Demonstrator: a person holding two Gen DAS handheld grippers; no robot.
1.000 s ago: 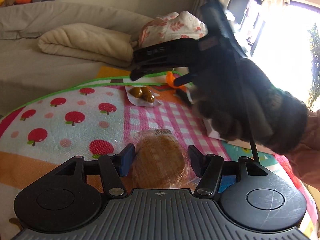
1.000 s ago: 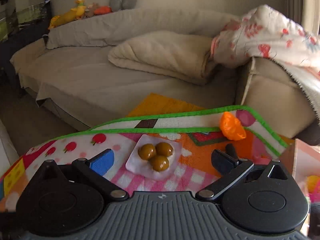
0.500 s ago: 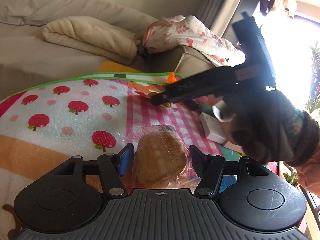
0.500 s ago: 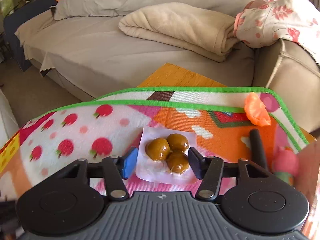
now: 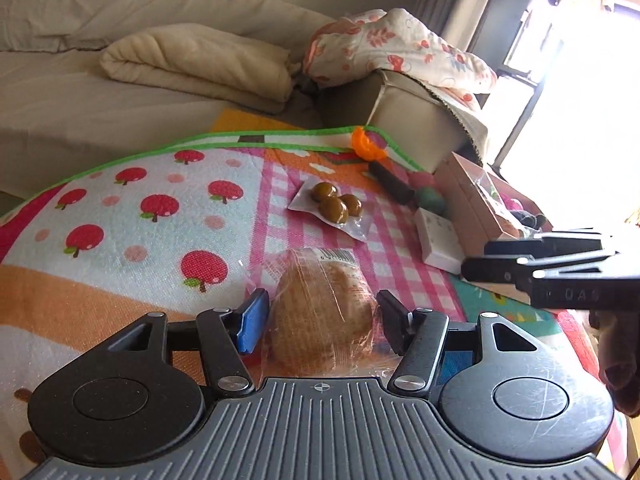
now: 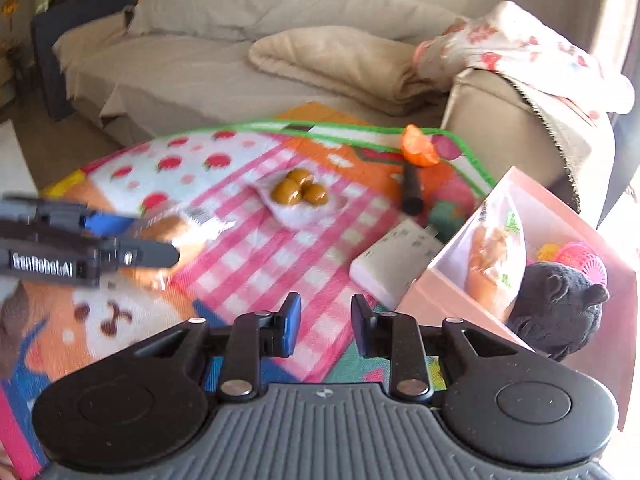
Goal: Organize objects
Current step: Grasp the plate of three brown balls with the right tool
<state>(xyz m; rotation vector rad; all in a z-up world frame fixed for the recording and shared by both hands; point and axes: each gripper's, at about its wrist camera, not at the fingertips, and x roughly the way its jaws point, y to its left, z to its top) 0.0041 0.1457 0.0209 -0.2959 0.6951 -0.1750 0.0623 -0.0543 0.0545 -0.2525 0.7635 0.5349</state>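
Note:
A bun in a clear wrapper (image 5: 316, 292) sits between the fingers of my left gripper (image 5: 322, 322), which is shut on it just above the fruit-print mat (image 5: 132, 216). The same gripper (image 6: 140, 236) shows at the left of the right wrist view, holding the bun (image 6: 160, 228). Farther out on the pink checks lies a clear packet of three brown balls (image 5: 334, 204) (image 6: 298, 192). My right gripper (image 6: 325, 324) hovers over the mat beside the pink box, jaws closing with nothing between them. It enters the left wrist view from the right (image 5: 476, 258).
The pink box (image 6: 436, 304) at the right holds a bagged snack (image 6: 496, 248), a black plush toy (image 6: 560, 304) and a pink mesh ball (image 6: 584, 260). A white box (image 6: 396, 256), a black cylinder (image 6: 412, 192), a green lump (image 6: 444, 216) and an orange piece (image 6: 418, 148) lie nearby. A sofa with blankets stands behind.
My right gripper narrowed its jaws around the ball packet, then drew back to the right without it; the packet stays on the mat. The left gripper keeps the bun.

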